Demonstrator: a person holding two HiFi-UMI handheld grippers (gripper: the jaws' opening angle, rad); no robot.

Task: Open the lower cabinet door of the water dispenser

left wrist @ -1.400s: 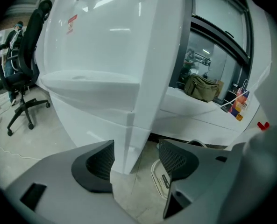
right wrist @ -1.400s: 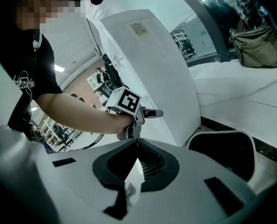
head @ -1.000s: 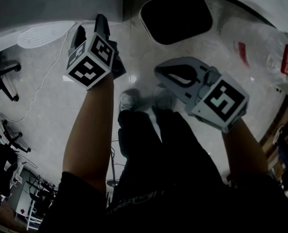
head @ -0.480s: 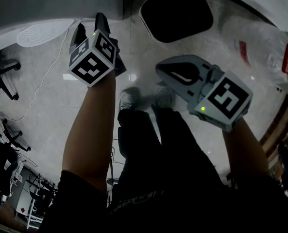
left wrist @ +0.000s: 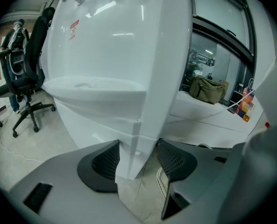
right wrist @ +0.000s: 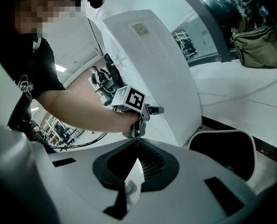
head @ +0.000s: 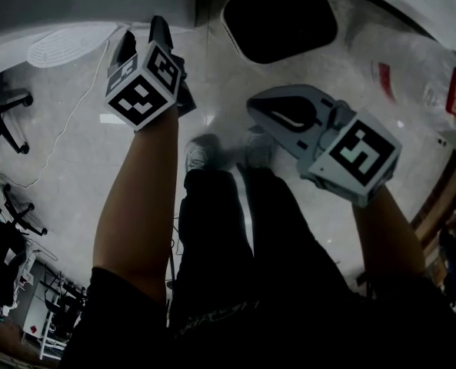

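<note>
The white water dispenser (left wrist: 115, 45) fills the left gripper view, with its drip shelf (left wrist: 96, 85) above the lower cabinet door. The door's vertical edge (left wrist: 134, 139) stands between the jaws of my left gripper (left wrist: 138, 160), which are closing; the left pad (left wrist: 105, 160) is at the edge and the right pad (left wrist: 173, 160) is a little off it. In the head view the left gripper (head: 141, 33) reaches up to the dispenser's base (head: 89, 2). My right gripper (head: 252, 108) hangs apart to the right, fingertips together, nothing held. The right gripper view shows the left gripper (right wrist: 133, 101) at the dispenser (right wrist: 152, 64).
A black bin (head: 280, 23) (right wrist: 227, 153) stands on the floor right of the dispenser. Office chairs (left wrist: 26, 78) (head: 1, 118) and a floor cable (head: 66, 129) lie to the left. An olive bag (left wrist: 206, 88) rests on a white desk behind.
</note>
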